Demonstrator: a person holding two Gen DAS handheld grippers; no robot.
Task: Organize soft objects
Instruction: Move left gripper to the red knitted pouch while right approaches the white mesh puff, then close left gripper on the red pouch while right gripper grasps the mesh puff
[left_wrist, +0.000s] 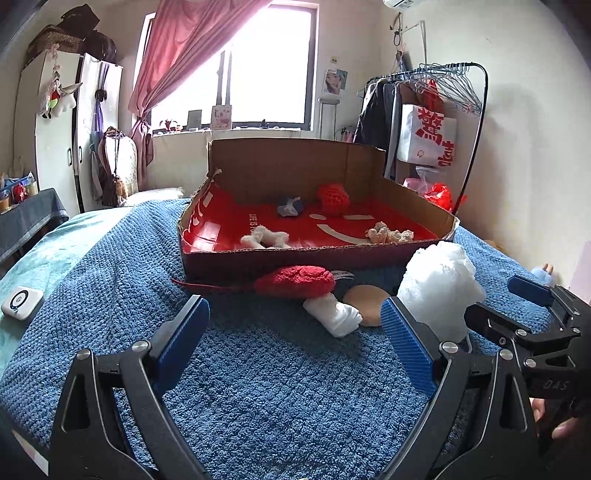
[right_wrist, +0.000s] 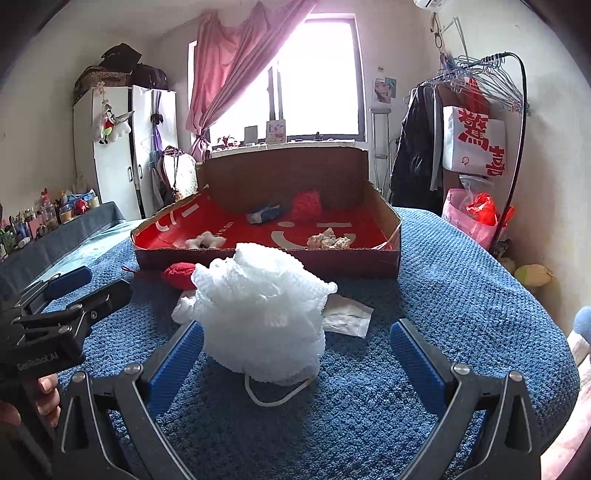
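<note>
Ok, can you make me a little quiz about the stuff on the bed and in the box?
1. True or false: the white puff is already inside the box.
2. Which is nearest the right tool? A) the mushroom B) the white puff C) the blue toy
3. Fill in: both tools, the left tool included, are ____ and hold nothing.

Key
1. False: it sits on the blue blanket in front of the box.
2. B: it lies between the right tool's fingers, not gripped.
3. Open.
</note>
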